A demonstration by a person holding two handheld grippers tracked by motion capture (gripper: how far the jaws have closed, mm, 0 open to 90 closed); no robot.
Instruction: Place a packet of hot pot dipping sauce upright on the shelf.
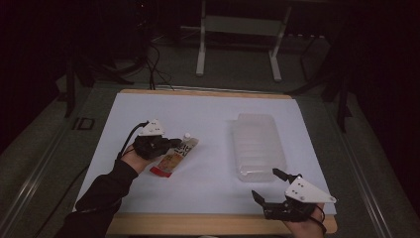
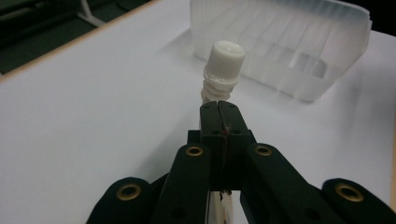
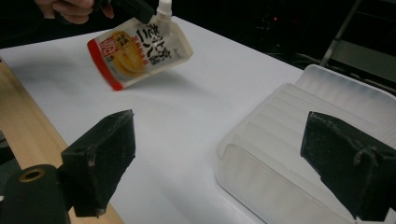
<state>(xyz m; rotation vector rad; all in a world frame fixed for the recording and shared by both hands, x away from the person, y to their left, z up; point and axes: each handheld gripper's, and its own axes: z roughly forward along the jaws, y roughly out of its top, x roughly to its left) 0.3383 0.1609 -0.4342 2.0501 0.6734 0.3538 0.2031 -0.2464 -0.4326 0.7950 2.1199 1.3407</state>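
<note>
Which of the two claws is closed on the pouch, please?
The left claw: its jaws are shut on the pouch just below the white cap, while the right claw stands open.

One spouted pouch (image 1: 174,155) is on the scene, printed in red, white and yellow, and it carries one white screw cap (image 2: 226,62). One clear ribbed plastic tray (image 1: 259,146) lies upside down on the worktop (image 1: 208,124), of which there is one, covered by one white sheet. Two hand-held grippers are present: the left gripper (image 1: 173,143) and the right gripper (image 1: 267,186), each with two black fingers (image 3: 100,154), making four fingers in all. Each gripper bears one grey three-cornered plate, two altogether. Two hands hold them, one per gripper.
</note>
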